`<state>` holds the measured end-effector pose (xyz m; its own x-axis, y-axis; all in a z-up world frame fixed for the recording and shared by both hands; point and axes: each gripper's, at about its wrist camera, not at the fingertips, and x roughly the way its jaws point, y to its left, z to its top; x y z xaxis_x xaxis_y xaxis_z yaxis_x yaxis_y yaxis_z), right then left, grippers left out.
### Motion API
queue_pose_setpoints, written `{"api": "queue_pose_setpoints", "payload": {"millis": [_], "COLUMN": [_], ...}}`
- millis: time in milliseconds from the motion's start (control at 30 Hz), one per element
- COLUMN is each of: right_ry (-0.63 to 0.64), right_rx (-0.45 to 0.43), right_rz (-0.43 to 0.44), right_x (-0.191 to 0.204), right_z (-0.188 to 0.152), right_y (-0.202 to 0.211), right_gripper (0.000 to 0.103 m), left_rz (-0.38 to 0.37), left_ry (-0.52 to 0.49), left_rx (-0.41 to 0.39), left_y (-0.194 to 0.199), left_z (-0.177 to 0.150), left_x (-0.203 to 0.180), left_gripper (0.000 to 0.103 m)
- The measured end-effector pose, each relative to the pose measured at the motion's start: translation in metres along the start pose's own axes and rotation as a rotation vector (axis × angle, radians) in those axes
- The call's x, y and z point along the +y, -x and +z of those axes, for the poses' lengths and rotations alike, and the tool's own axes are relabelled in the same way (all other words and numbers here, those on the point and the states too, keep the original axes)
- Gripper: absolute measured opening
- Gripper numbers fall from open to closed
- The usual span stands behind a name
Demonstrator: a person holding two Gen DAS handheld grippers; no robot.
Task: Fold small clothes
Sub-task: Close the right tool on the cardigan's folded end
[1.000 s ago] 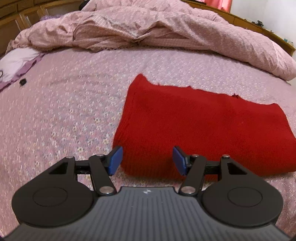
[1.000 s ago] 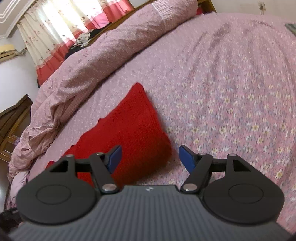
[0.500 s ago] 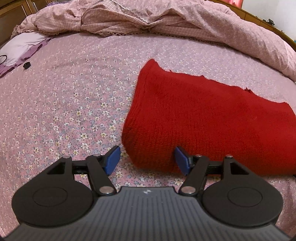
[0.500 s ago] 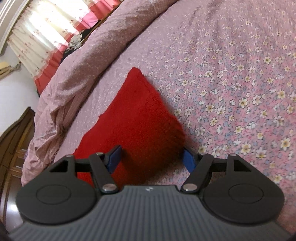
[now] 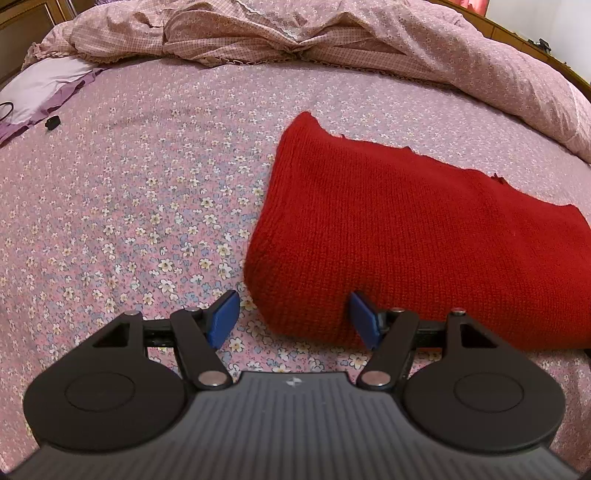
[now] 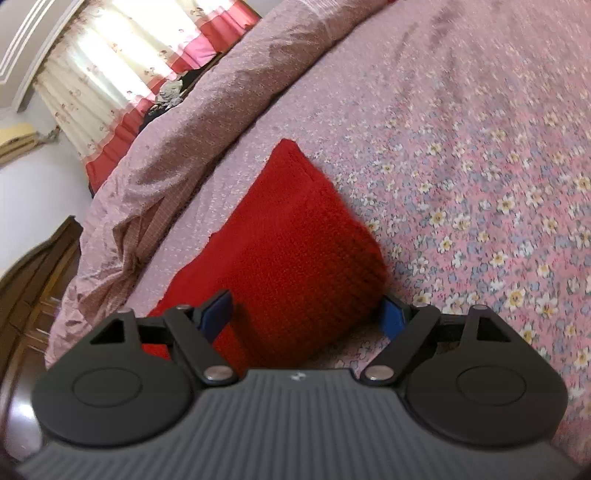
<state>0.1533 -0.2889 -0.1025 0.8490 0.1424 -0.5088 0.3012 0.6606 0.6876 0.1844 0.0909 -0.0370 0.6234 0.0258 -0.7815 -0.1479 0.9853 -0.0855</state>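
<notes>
Floral cotton bedsheet (image 5: pixel 147 192) bears a folded red ribbed knit (image 5: pixel 406 236).

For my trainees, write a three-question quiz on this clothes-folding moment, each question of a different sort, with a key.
1. True or false: the red knitted garment lies on a floral bedsheet.
2. Multiple choice: which part of the garment sits between the left gripper's jaws? A) a near corner B) the far edge C) none
3. Fill in: the rumpled pink ______ is heaped at the far side of the bed.

Key: 1 true; 2 A; 3 quilt. Note: the right gripper's jaws are opening, with the garment's other near corner between them.
</notes>
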Motion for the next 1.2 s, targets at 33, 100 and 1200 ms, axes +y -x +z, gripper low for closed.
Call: {"api": "queue_pose_setpoints", "payload": {"millis": [33, 100, 1200], "right_ry": [-0.033, -0.085, -0.206], "right_rx": [0.009, 0.027, -0.051], "right_rz": [0.005, 0.026, 0.099], "right_x": [-0.001, -0.003, -0.023], "right_z": [0.000, -0.003, -0.005], "right_y": [0.002, 0.005, -0.010], "right_gripper": [0.083, 0.083, 0.032], "left_rz": [0.000, -0.001, -0.004], "left_ry": [0.000, 0.002, 0.009], "left_rx": [0.000, 0.000, 0.005], "left_y": [0.000, -0.001, -0.002], "left_z": [0.000, -0.001, 0.001], "left_x": [0.000, 0.000, 0.001], "left_gripper": [0.071, 0.071, 0.072]}}
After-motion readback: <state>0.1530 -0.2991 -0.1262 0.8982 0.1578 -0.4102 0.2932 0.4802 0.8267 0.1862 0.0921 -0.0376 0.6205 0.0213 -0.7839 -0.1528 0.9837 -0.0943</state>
